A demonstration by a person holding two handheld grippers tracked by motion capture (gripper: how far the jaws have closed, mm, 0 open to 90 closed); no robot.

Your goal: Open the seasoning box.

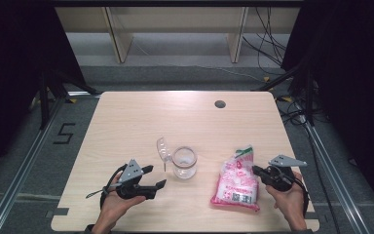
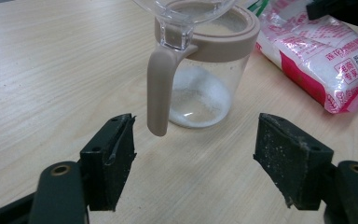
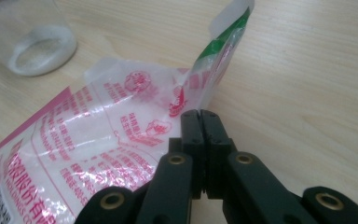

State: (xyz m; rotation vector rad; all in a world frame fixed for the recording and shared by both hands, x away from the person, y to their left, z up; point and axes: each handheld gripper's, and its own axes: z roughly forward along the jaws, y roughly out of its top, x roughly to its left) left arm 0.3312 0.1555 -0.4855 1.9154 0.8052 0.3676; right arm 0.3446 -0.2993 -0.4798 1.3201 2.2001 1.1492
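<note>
Resting on one table (image 1: 126, 122): one jar (image 1: 184, 163), one bag (image 1: 236, 183); left fingers (image 2: 109, 161) spread, right fingers (image 3: 193, 133) pressed together.

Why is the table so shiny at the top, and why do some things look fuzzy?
High view: a lamp's glare whitens the far end of the table, with darkness either side. Left gripper view: the jar is fairly sharp, and the fingers up close look soft. Right gripper view: the jar's base is blurry, while the print on the bag reads clearer.

Light wooden table (image 1: 126, 122) with lidded jar (image 1: 184, 163) beside pink-printed bag (image 1: 236, 183).
</note>
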